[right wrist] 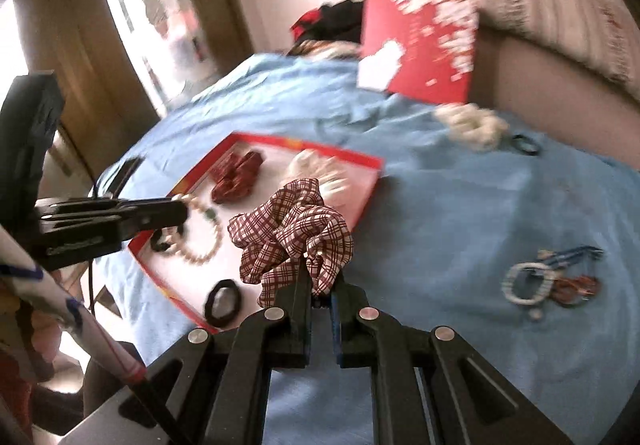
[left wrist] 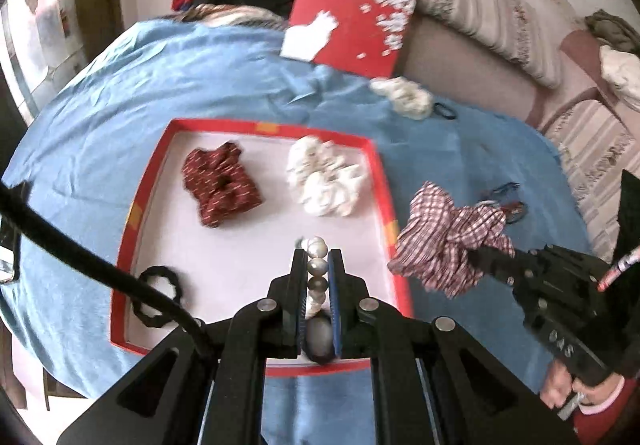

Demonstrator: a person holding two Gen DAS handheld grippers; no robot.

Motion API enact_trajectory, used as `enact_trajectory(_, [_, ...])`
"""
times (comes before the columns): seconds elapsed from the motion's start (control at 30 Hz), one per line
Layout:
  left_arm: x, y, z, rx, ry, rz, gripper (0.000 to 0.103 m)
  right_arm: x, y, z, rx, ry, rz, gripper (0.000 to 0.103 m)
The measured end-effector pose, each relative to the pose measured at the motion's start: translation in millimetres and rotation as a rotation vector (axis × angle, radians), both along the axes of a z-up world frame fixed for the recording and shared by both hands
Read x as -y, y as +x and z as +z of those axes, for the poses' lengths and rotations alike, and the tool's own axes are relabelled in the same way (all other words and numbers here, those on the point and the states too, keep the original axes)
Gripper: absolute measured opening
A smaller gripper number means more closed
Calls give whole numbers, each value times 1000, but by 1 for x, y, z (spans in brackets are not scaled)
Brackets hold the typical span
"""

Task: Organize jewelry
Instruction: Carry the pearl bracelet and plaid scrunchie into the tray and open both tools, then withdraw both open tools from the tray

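Observation:
My left gripper (left wrist: 318,257) is shut on a pearl bracelet (left wrist: 317,269) and holds it over the red-rimmed white tray (left wrist: 256,127). In the tray lie a dark red scrunchie (left wrist: 222,183), a white scrunchie (left wrist: 326,181) and a black hair tie (left wrist: 160,295). My right gripper (right wrist: 320,277) is shut on a red checked scrunchie (right wrist: 292,233), held above the tray's near right edge (right wrist: 368,197). From the right wrist view the left gripper (right wrist: 182,215) holds the pearl bracelet (right wrist: 204,233) over the tray; another black hair tie (right wrist: 224,301) lies there.
A blue cloth (left wrist: 100,93) covers the table. On it lie a cream scrunchie (right wrist: 472,123), a small black tie (right wrist: 526,143) and a bunch of bracelets and ties (right wrist: 548,281). The red box lid (left wrist: 352,17) leans at the back by a sofa (left wrist: 480,5).

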State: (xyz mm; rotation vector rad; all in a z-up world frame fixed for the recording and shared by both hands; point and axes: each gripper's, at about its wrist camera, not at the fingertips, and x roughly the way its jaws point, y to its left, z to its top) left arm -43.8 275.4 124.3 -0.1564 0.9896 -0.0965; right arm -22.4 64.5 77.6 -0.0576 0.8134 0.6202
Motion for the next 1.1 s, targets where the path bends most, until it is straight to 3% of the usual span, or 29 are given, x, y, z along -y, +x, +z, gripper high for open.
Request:
enact_trajectory(0.23, [-47,15,-49,-89,-5,91,9,-53,20,-37,-71,-67,43,8])
enact_trajectory(0.57, [-75,24,-71,-123,-2,138,9,-78,35,-62,-121,-99,54,8])
enact_trajectory(0.77, [-68,24,-61,-89,24,145,10,-81,34,-63,-112,-113,63,11])
enact_trajectory(0.8, [-67,23,-57,-81,23,145,10,-80,34,-62,-107,-116,62,16])
enact_trajectory(0.83, [-66,21,-51,-70,23,147,14,-80,33,-62,-105,-117,61,25])
enact_trajectory(0.93, [-65,10,-34,-26,57,171,31,-74,30,-54,-96,-95,51,36])
enact_trajectory(1.1, [-53,-11,-5,35,145,201,37,-56,15,-30,-49,-60,41,44])
